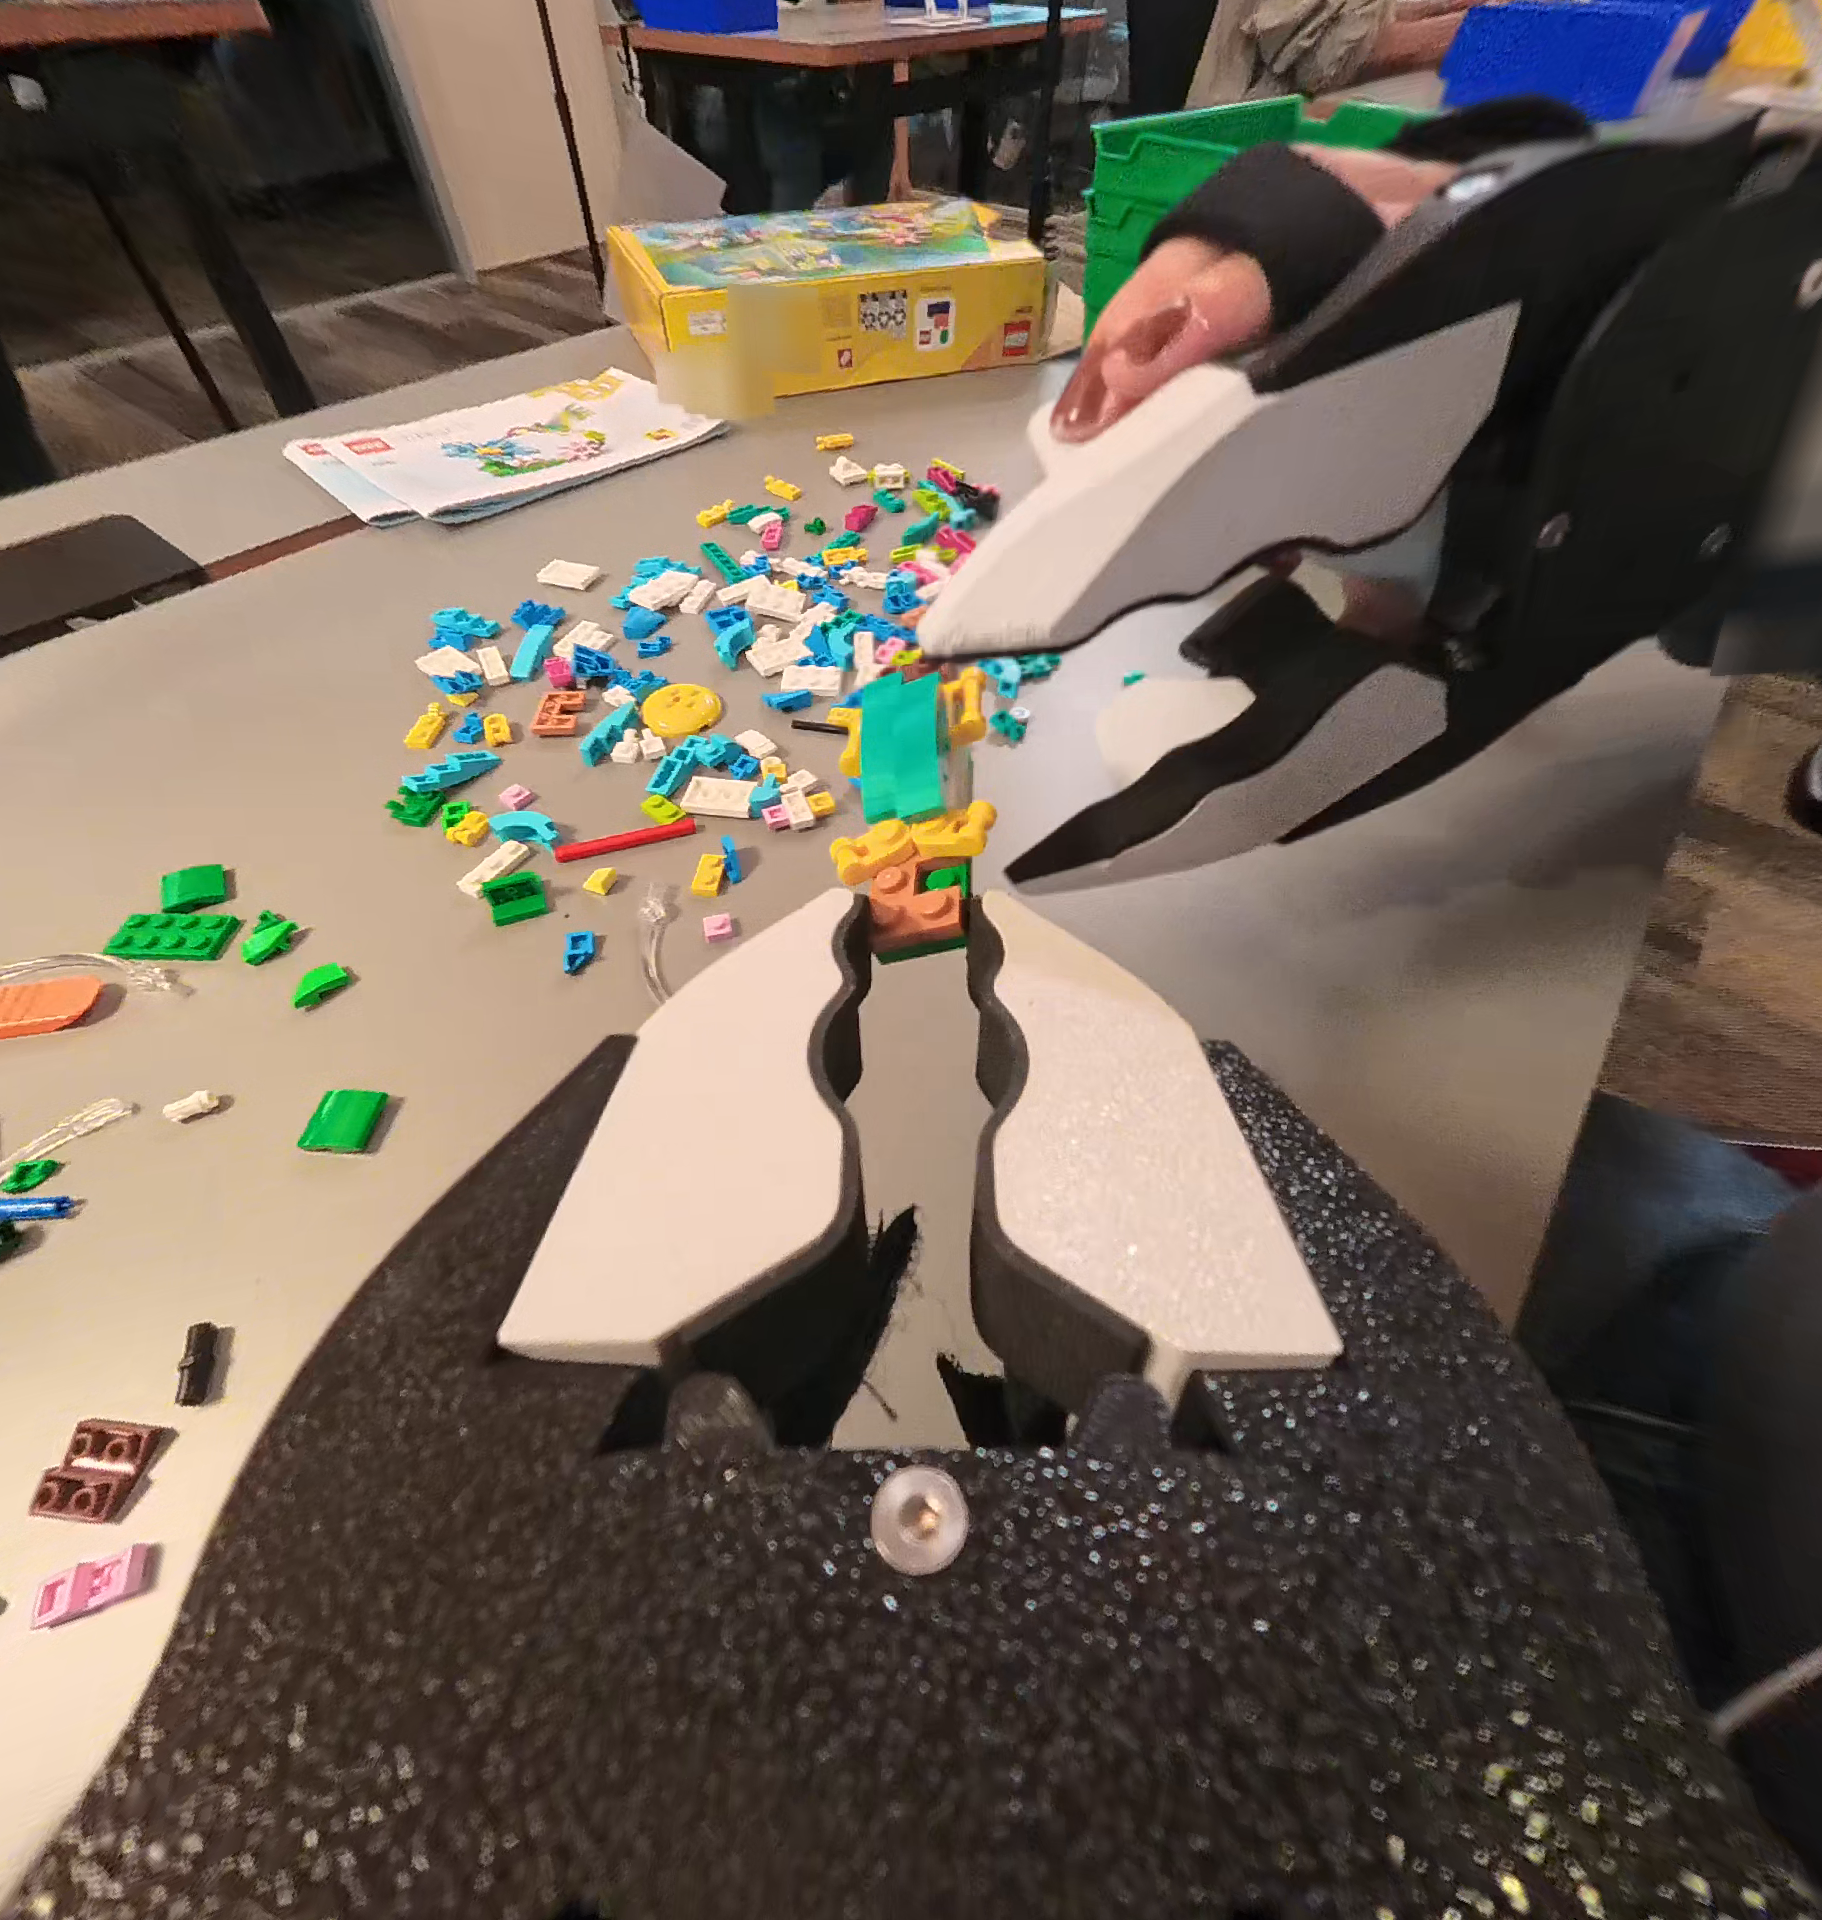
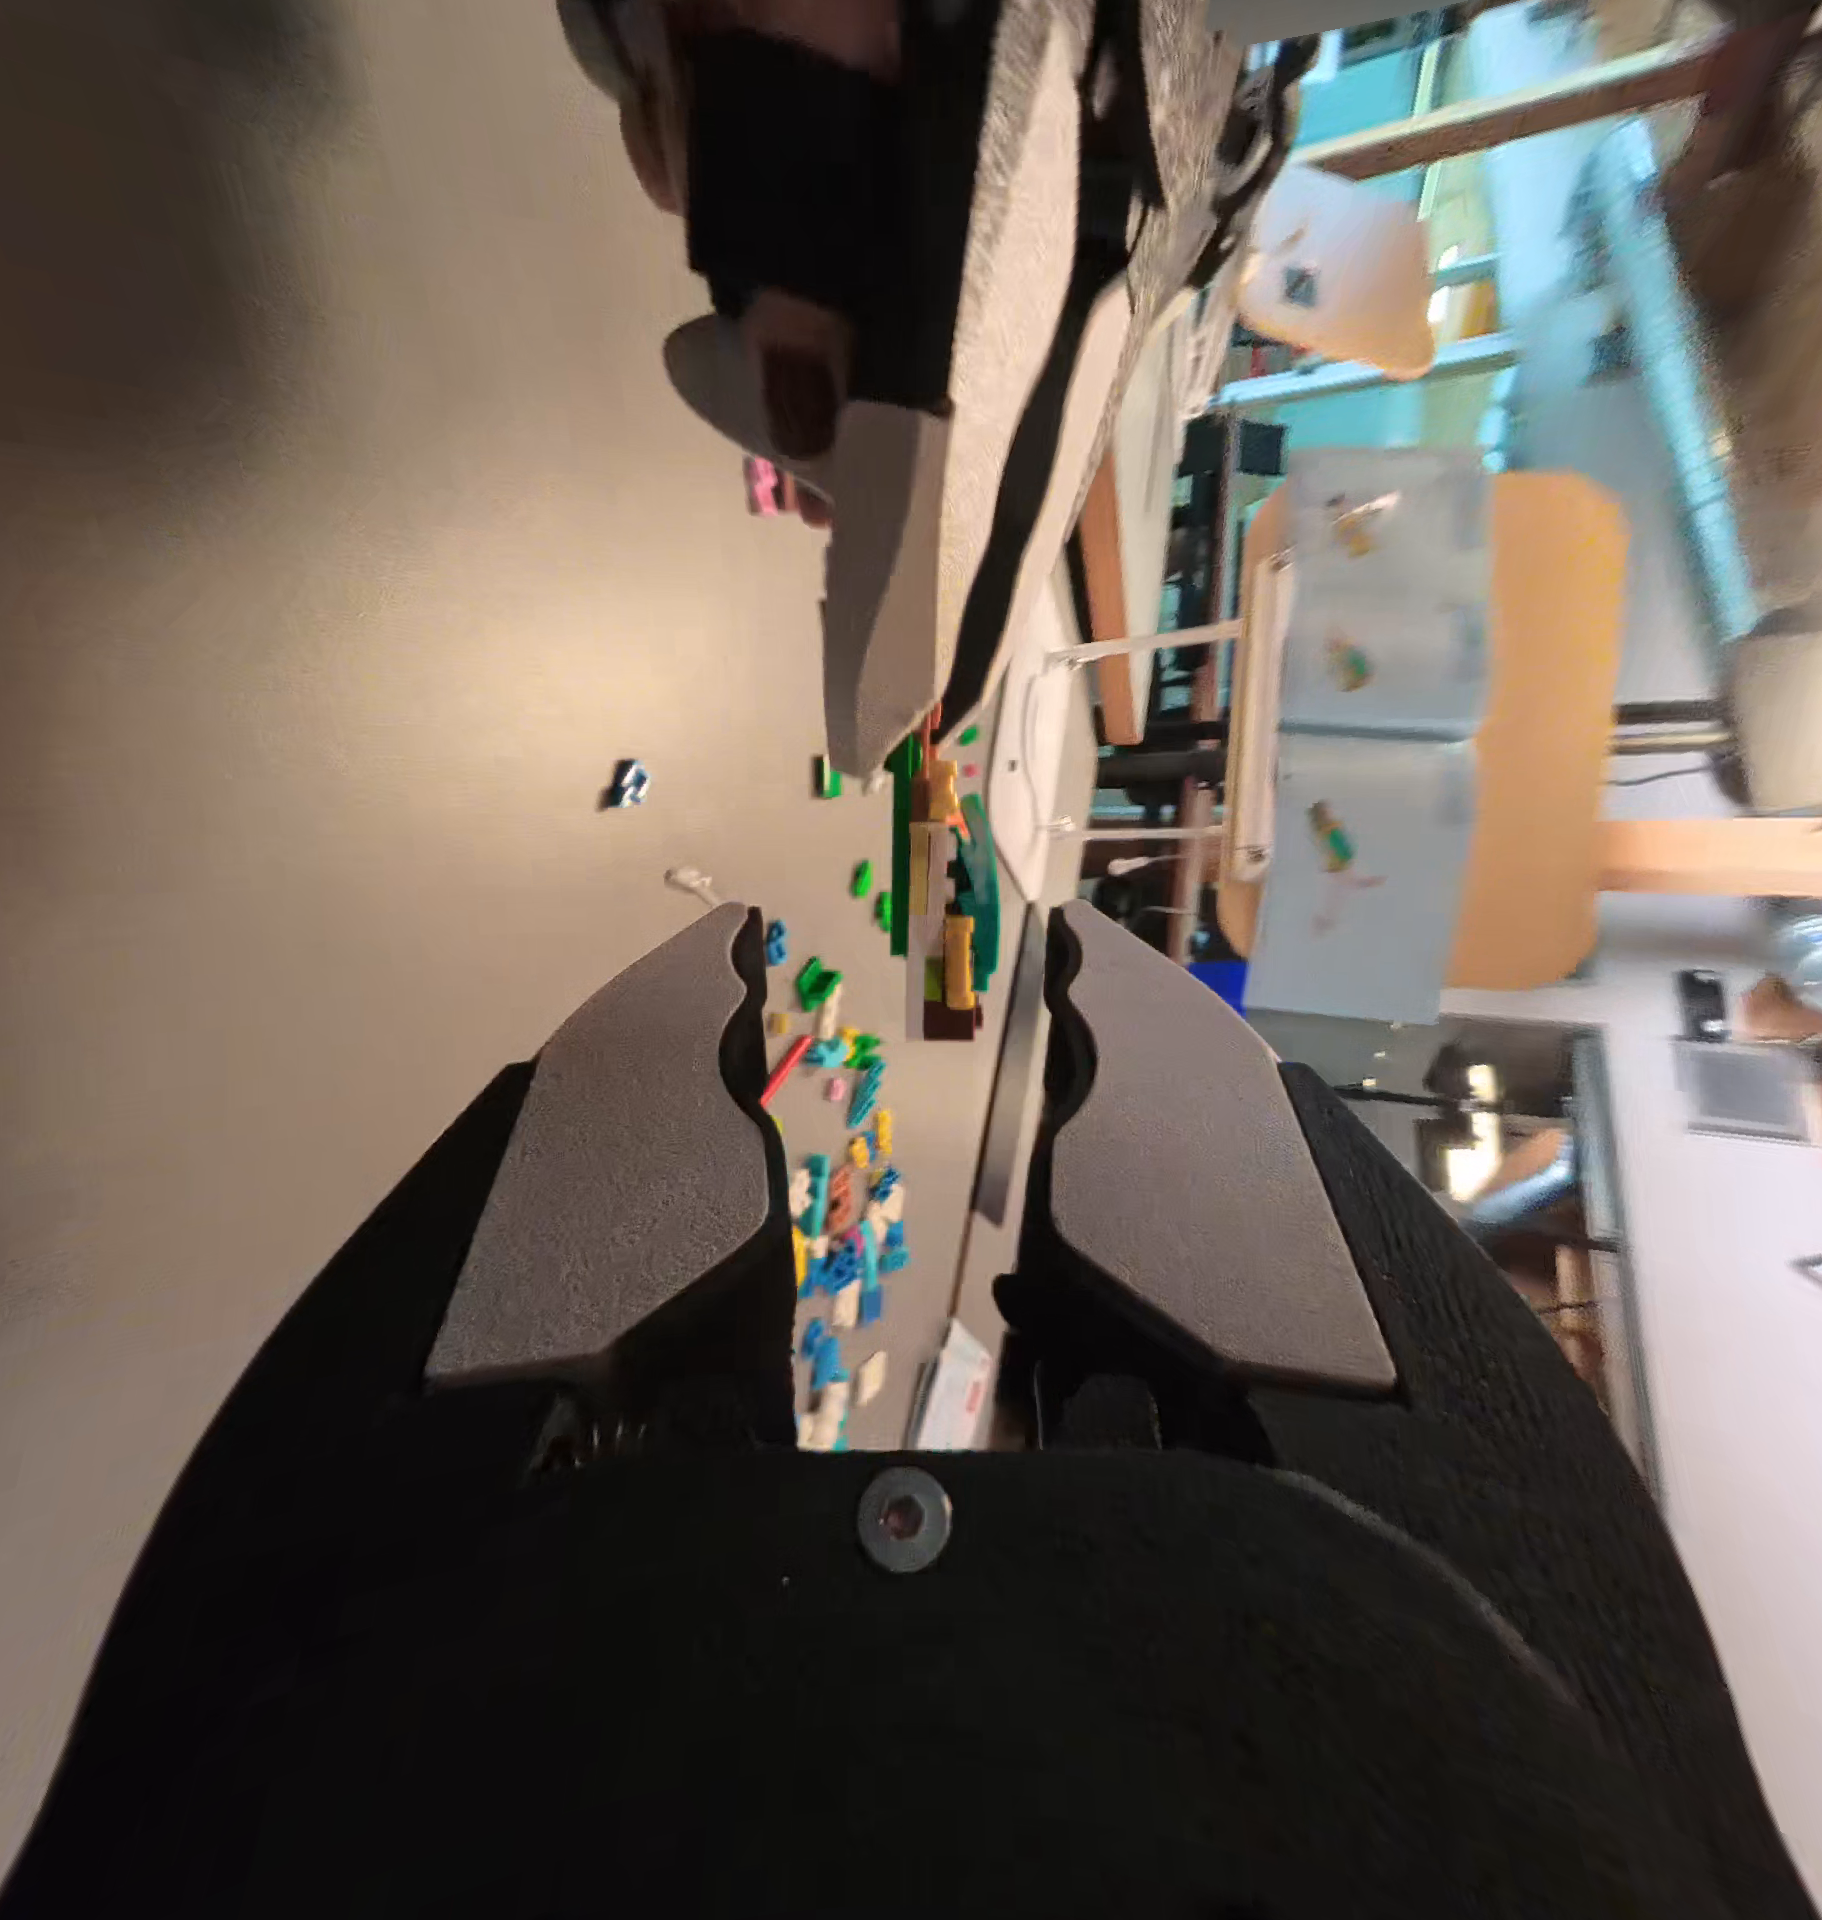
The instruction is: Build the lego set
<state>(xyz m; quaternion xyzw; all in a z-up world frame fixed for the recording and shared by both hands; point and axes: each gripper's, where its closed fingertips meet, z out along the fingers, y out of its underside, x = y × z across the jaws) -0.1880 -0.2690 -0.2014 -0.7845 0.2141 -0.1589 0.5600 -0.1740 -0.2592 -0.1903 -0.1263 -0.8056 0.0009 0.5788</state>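
Left tongs (image 1: 917, 914) clamp the half-built model (image 1: 912, 790) by its base at frame centre, steadying it; right tongs (image 1: 964, 758), gaping and empty, flank its top, presumably to press.

Teal-yellow-brown lego assembly (image 1: 912, 810) upright, base clamped; loose bricks (image 1: 678, 665) scattered behind.

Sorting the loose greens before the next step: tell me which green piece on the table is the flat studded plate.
The green studded plate, far left beside the orange tool. Its top shows rows of studs; the other green pieces nearby are smooth and curved.
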